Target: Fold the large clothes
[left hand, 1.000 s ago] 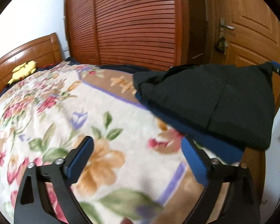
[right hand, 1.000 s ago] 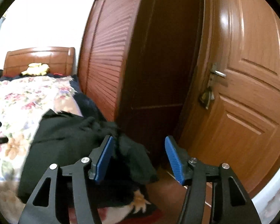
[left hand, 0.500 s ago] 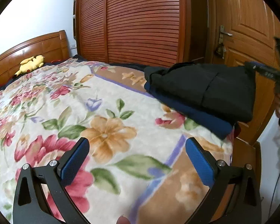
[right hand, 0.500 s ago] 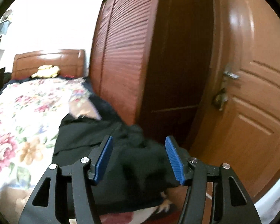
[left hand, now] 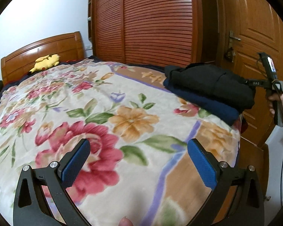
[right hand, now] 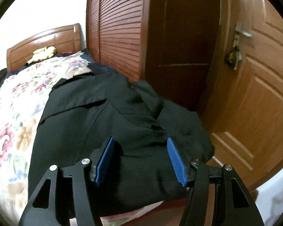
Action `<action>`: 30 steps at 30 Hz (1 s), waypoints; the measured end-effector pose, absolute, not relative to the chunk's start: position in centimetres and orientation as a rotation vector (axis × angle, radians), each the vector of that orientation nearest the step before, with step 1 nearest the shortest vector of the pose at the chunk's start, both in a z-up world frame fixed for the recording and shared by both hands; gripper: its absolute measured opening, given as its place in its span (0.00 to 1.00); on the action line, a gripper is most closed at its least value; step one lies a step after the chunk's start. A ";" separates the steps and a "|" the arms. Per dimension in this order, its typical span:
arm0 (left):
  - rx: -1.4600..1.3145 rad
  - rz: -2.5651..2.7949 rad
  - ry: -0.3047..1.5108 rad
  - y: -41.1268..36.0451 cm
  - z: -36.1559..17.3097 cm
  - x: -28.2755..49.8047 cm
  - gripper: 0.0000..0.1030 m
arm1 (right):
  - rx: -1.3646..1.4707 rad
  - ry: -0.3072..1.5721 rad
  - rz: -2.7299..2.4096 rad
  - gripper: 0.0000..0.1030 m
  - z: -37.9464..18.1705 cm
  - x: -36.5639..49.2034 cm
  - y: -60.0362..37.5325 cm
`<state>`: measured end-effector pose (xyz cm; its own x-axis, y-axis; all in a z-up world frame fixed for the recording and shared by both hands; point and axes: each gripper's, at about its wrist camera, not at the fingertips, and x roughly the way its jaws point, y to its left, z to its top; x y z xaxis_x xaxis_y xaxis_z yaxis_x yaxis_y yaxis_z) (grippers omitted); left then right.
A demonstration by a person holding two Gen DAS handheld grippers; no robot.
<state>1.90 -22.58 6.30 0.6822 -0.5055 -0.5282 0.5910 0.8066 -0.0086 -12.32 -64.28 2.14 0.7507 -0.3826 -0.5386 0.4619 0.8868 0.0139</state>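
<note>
— What stood ahead of the tongs?
— A bed (left hand: 47, 98) under a floral blanket (left hand: 122, 113), its wooden headboard (left hand: 43, 49) at the far end against a white wall (left hand: 37, 18). A yellow plush toy (left hand: 47, 61) lay by the headboard.
— And to the right?
— A reddish louvred wardrobe (left hand: 151, 22) beyond the bed, then a panelled wooden door (right hand: 258, 94) with a metal handle (right hand: 242, 33).
</note>
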 end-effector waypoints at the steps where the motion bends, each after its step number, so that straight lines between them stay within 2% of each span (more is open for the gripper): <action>1: 0.164 -0.610 0.540 -22.0 6.3 1.8 1.00 | 0.136 0.544 -0.474 0.59 2.8 -13.0 -63.7; 10: 0.147 -0.527 0.516 -17.0 6.6 1.0 1.00 | 0.063 0.443 -0.387 0.59 7.8 -15.3 -57.1; 28: 0.091 -0.301 0.546 -6.1 4.1 2.9 1.00 | 0.007 0.432 0.110 0.59 5.0 -12.1 -37.6; 30: 0.083 -0.286 0.545 -5.0 3.9 2.9 1.00 | 0.008 0.439 0.148 0.64 4.6 -11.9 -36.4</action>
